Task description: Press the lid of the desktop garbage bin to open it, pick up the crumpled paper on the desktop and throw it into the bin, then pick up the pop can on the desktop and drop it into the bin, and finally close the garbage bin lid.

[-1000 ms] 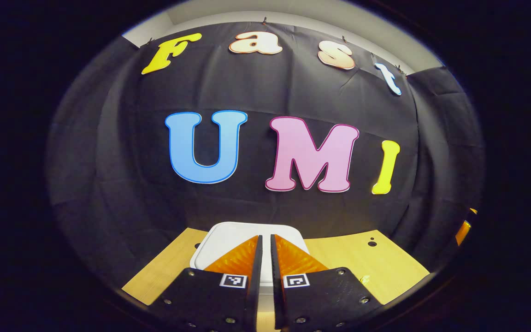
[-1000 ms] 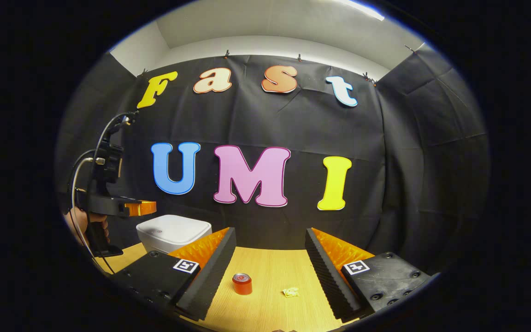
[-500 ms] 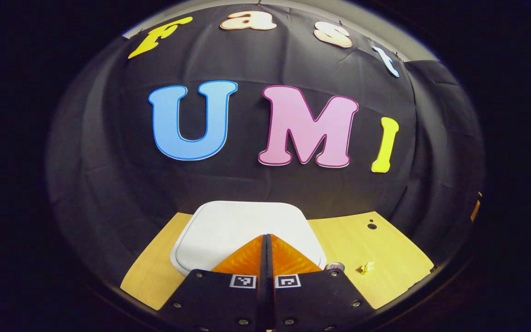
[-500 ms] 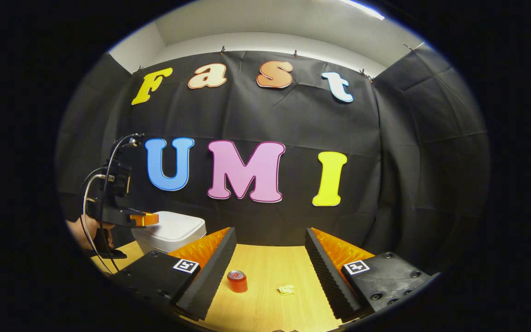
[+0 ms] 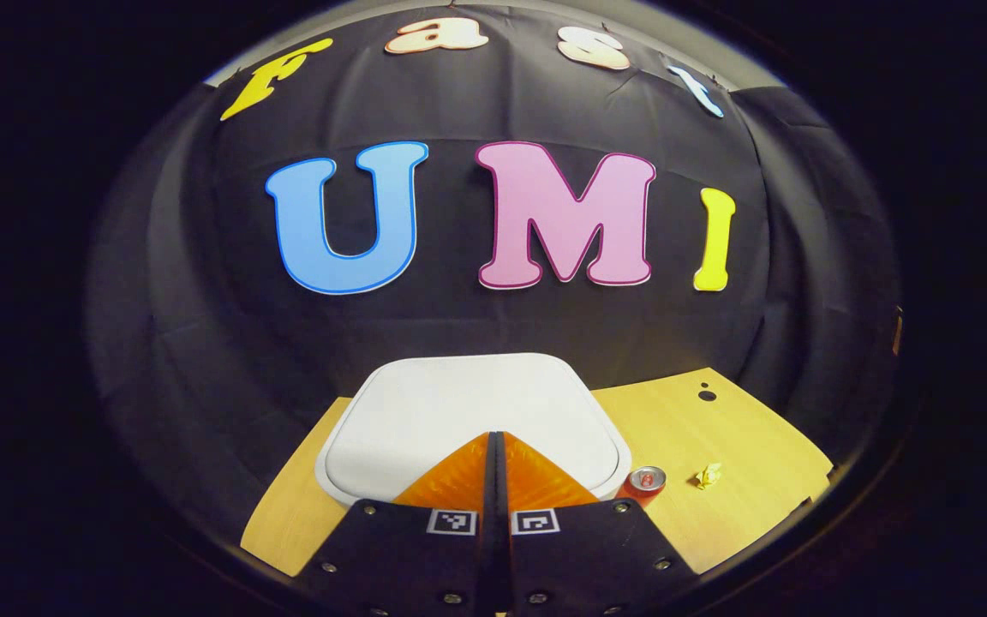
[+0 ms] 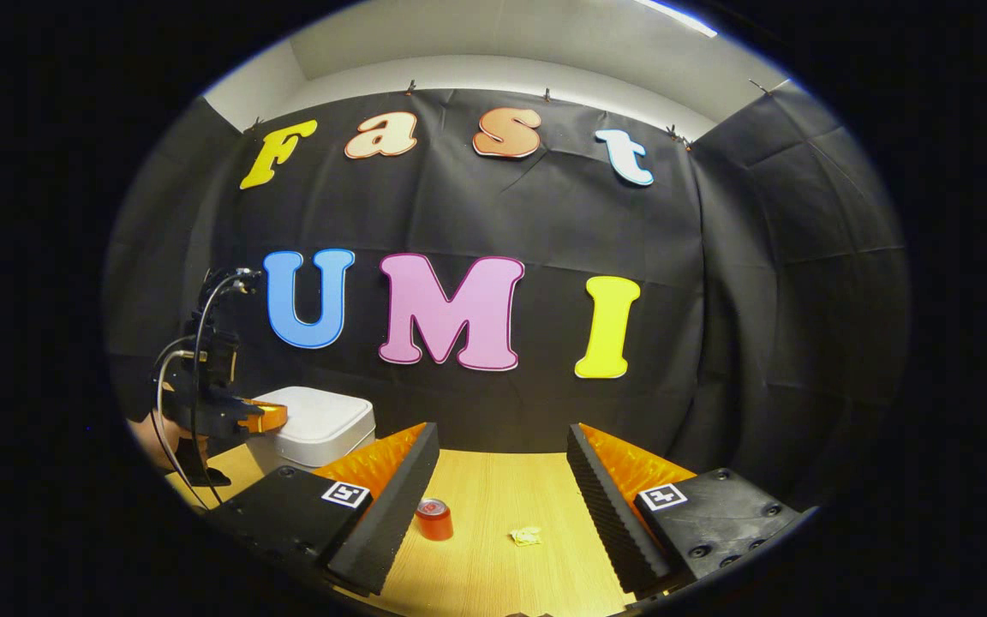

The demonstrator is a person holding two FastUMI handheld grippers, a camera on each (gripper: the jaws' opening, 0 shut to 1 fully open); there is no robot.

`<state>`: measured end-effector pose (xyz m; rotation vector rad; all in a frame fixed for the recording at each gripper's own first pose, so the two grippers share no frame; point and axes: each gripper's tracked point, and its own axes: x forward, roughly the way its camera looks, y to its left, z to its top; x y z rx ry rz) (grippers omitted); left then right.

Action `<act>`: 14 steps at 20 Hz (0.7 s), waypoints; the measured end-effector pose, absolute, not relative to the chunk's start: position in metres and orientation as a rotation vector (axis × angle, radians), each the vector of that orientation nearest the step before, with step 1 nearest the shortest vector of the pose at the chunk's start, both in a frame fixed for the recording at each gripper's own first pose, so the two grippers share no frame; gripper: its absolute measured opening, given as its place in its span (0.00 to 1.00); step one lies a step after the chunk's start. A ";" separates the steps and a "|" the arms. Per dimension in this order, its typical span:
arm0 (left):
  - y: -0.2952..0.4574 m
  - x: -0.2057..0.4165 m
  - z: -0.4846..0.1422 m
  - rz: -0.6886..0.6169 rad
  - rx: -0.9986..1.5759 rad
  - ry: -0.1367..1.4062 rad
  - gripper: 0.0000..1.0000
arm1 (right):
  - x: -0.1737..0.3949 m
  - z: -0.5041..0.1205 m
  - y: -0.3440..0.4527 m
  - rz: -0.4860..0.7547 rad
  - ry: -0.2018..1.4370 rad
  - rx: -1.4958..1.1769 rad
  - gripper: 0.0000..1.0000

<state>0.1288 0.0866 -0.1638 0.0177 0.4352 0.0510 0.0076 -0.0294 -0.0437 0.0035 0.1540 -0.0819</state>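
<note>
Left tongs [image 5: 493,446], pressed together, tips over the near edge of the closed lid [image 5: 468,403] of the white bin [image 6: 314,428]; contact cannot be confirmed. Right tongs [image 6: 502,480] spread, holding nothing, above the counter [image 6: 493,557]. The red can [image 6: 434,518] likely is light, stiff and slick: grip its sides. The paper [image 6: 527,536] beside it probably crushes easily. No legible writing on either.

The left gripper view looks down closely on the bin [image 5: 472,411]. The right gripper view faces the wall from farther right. Both share the bin [image 6: 314,426] and table [image 6: 493,548].
</note>
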 end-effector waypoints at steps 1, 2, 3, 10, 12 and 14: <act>0.087 0.128 -0.163 0.046 0.004 0.438 0.01 | 0.007 -0.042 -0.029 -0.083 0.151 0.005 0.98; 0.086 0.127 -0.164 0.039 -0.005 0.441 0.01 | 0.008 -0.041 -0.029 -0.083 0.146 0.007 0.98; 0.085 0.127 -0.164 0.030 -0.008 0.444 0.01 | 0.008 -0.041 -0.029 -0.082 0.143 0.007 0.98; 0.086 0.128 -0.149 0.030 -0.022 0.386 0.01 | 0.007 -0.040 -0.021 -0.058 0.143 0.021 0.98; 0.087 0.131 -0.120 0.053 -0.017 0.315 0.01 | 0.006 -0.039 -0.021 -0.057 0.138 0.019 0.98; 0.088 0.133 -0.074 0.067 -0.029 0.220 0.01 | 0.005 -0.043 -0.020 -0.054 0.150 0.021 0.98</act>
